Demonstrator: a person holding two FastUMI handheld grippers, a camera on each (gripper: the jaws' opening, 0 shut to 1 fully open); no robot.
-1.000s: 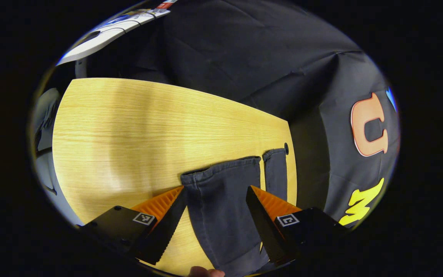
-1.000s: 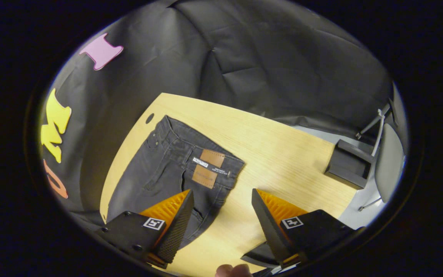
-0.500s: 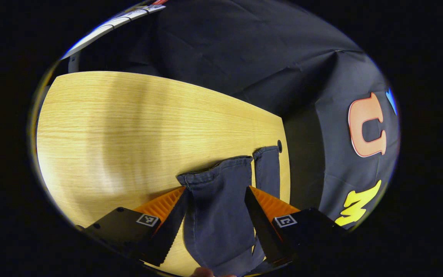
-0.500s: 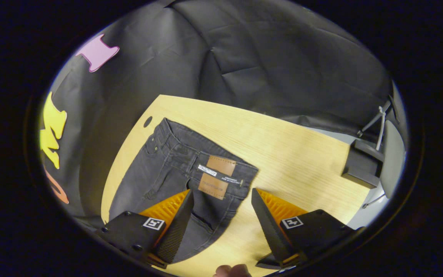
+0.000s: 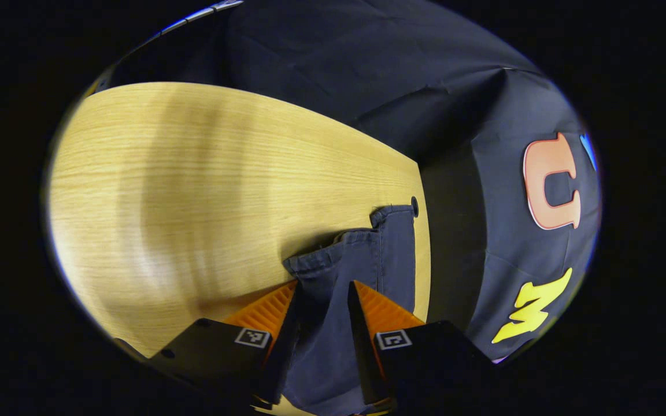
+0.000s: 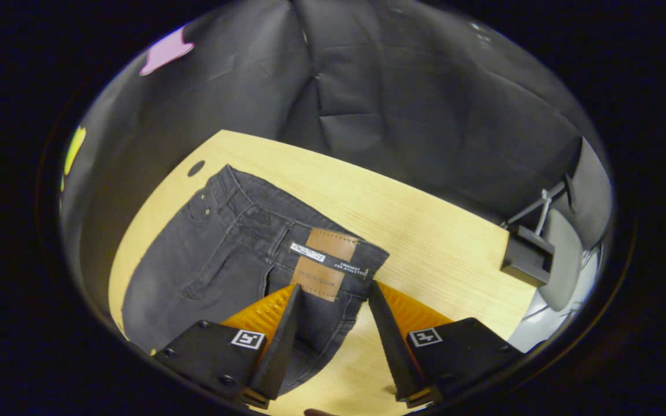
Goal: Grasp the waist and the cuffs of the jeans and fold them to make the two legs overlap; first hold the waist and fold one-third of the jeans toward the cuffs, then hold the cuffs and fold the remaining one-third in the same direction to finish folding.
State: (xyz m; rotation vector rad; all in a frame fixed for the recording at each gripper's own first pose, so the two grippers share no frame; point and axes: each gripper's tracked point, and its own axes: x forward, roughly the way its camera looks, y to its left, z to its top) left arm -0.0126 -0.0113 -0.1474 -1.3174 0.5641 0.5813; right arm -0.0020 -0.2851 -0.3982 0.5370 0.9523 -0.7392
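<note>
The jeans (image 6: 217, 248) are spread flat on a light wood-grain worktop (image 6: 425, 231), near its edge by the black cloth wall (image 6: 396, 104), beside a small round hole (image 6: 196, 168) in the worktop. In the right gripper view the waist end is seen, with its waistband, pocket rivets and two tan patches (image 6: 324, 263); a dark box (image 6: 526, 263) and a grey chair (image 6: 564, 260) stand past the far end of the worktop. In the left gripper view the two cuffs (image 5: 367, 242) are seen lying side by side on the worktop (image 5: 194, 190), the nearer one slightly rumpled and raised. The left claw (image 5: 321, 297) is set astride the nearer leg, its orange-faced fingers narrowed around the cloth; whether both press on the denim cannot be told. The right claw (image 6: 333, 300) is held at the waistband corner just below the patches, its fingers parted with the fabric edge and bare wood between them. The denim is dark grey to black, faded along the seams.
</note>
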